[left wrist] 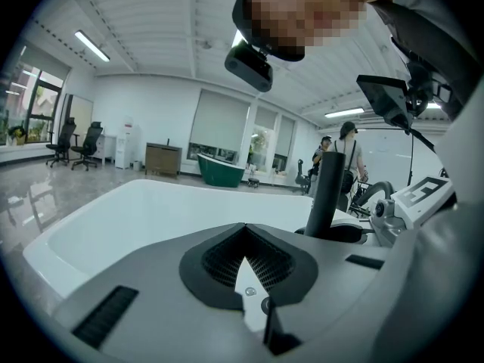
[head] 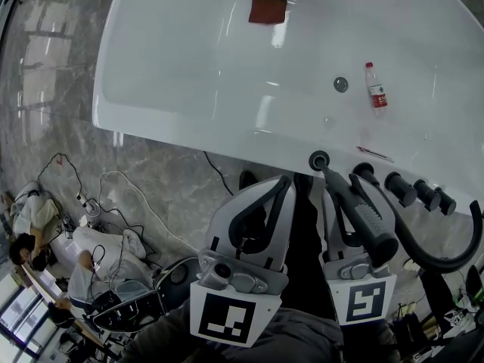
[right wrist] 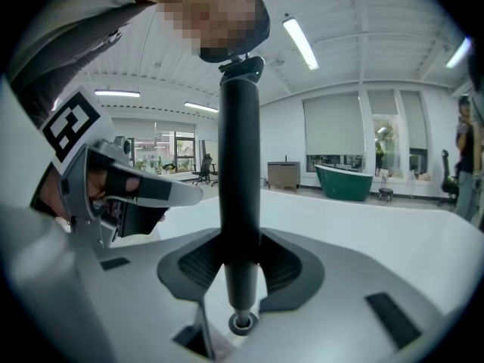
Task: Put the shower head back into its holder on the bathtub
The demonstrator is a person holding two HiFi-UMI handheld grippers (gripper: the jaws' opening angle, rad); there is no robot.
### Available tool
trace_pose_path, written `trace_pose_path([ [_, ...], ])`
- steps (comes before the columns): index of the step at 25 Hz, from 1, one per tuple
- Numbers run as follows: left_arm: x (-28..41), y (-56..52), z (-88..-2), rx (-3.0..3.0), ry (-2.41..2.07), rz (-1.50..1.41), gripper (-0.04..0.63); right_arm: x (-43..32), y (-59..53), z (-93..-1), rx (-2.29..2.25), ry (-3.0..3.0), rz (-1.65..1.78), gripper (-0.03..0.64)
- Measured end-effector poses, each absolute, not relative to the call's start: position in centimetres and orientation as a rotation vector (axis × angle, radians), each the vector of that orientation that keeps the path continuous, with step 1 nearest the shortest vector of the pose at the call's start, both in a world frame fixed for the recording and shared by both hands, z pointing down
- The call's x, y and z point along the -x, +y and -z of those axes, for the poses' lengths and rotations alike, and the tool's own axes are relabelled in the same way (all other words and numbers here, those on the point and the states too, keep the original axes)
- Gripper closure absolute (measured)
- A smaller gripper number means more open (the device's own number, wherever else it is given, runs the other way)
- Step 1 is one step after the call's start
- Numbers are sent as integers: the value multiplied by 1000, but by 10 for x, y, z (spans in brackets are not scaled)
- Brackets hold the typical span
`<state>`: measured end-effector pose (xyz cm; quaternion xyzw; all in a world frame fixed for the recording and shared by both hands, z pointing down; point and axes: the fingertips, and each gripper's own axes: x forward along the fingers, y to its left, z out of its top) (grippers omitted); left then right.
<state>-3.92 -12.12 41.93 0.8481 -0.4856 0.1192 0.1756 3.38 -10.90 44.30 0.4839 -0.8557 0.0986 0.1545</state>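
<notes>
The black shower head (head: 361, 212) stands nearly upright with my right gripper (head: 338, 190) shut on its handle (right wrist: 240, 203). Its narrow lower end hangs just above the round black holder (head: 319, 159) on the white bathtub's rim (head: 227, 151); the holder's ring (right wrist: 240, 323) shows right under the tip. A black hose (head: 454, 257) curves off to the right. My left gripper (head: 281, 189) hovers beside it, to the left, shut with nothing between its pads (left wrist: 246, 257). From the left gripper view the handle (left wrist: 326, 195) rises at the right.
Black tap knobs (head: 399, 189) line the rim right of the holder. In the tub lie a red cloth (head: 268, 10), a small bottle (head: 376, 87) and the drain (head: 341, 84). Cables (head: 113, 195) and people sit on the marble floor at the left.
</notes>
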Motion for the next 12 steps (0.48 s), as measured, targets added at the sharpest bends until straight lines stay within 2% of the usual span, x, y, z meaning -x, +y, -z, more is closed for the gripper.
trace_pose_path([
  [12,38,-118,-437,-2400,-1339,-369,592,-32,-109,-467,-1378,-2441,-316,479],
])
